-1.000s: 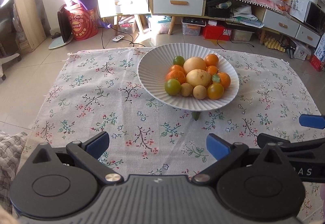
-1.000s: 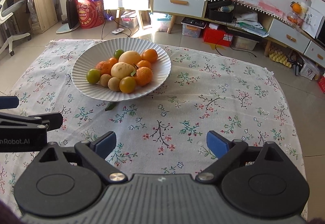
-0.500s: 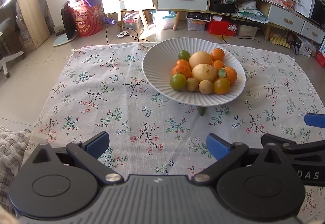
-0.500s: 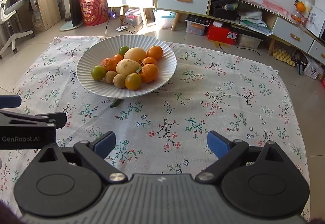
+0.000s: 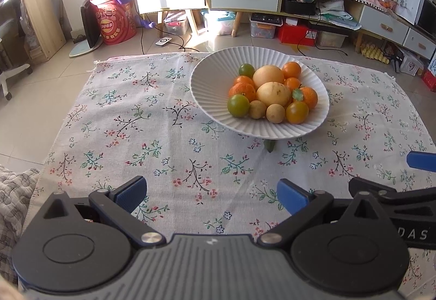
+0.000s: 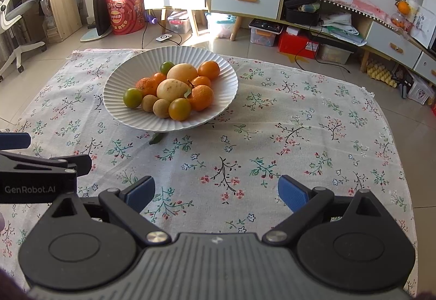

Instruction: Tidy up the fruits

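A white ribbed bowl (image 5: 209, 87) (image 6: 223, 82) stands on a floral tablecloth and holds several fruits: oranges (image 5: 309, 97) (image 6: 201, 97), two pale yellow round fruits (image 5: 273, 94) (image 6: 173, 89), green ones (image 5: 238, 105) (image 6: 132, 98) and small tan ones (image 5: 275, 113). My left gripper (image 5: 212, 192) is open over the cloth, well short of the bowl, with nothing between its blue pads. My right gripper (image 6: 216, 191) is open too, near the cloth's front, with the bowl ahead to its left. Each gripper shows at the edge of the other's view.
A small green leaf (image 5: 269, 144) (image 6: 156, 138) lies on the cloth under the bowl's near rim. The floral tablecloth (image 5: 163, 136) (image 6: 313, 136) stretches wide around the bowl. Cabinets, boxes, cables and a red drum stand on the floor behind the table.
Both views have shifted slightly, so the bowl sits a little further right in each frame than a second ago. Both grippers stay open. The fruit has not moved.
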Action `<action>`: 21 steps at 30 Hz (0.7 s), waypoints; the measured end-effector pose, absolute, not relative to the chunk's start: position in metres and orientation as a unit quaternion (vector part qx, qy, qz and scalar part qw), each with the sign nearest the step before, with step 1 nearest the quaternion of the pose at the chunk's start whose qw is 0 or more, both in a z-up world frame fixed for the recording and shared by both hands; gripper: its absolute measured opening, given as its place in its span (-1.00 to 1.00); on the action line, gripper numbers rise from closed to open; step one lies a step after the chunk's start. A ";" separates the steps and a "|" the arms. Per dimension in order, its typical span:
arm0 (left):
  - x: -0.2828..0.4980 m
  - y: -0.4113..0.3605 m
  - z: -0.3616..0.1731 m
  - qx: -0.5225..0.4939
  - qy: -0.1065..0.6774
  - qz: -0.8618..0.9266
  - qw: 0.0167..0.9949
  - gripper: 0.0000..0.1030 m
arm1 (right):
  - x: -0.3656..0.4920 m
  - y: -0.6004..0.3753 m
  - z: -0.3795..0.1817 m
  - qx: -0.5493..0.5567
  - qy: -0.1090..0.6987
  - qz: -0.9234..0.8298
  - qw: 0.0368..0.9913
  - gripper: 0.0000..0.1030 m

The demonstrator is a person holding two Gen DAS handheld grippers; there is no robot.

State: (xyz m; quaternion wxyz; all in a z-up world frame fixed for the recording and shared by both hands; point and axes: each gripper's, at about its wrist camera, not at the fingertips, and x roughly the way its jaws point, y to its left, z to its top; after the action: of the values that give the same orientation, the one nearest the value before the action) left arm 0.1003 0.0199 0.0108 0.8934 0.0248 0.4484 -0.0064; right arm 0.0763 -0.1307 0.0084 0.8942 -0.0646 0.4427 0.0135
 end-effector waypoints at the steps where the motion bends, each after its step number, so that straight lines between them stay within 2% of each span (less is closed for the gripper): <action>1: 0.100 0.020 0.011 0.025 0.449 -0.007 0.893 0.51 | 0.076 -0.131 0.008 -0.065 0.443 0.013 0.894 0.87; 21: 0.100 0.019 0.010 0.030 0.448 -0.004 0.893 0.51 | 0.077 -0.132 0.008 -0.059 0.443 0.008 0.894 0.88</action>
State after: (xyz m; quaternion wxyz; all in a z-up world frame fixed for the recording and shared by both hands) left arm 0.1002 0.0193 0.0099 0.8935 0.0296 0.4482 -0.0035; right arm 0.0769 -0.1324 0.0082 0.8943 -0.0592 0.4434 0.0085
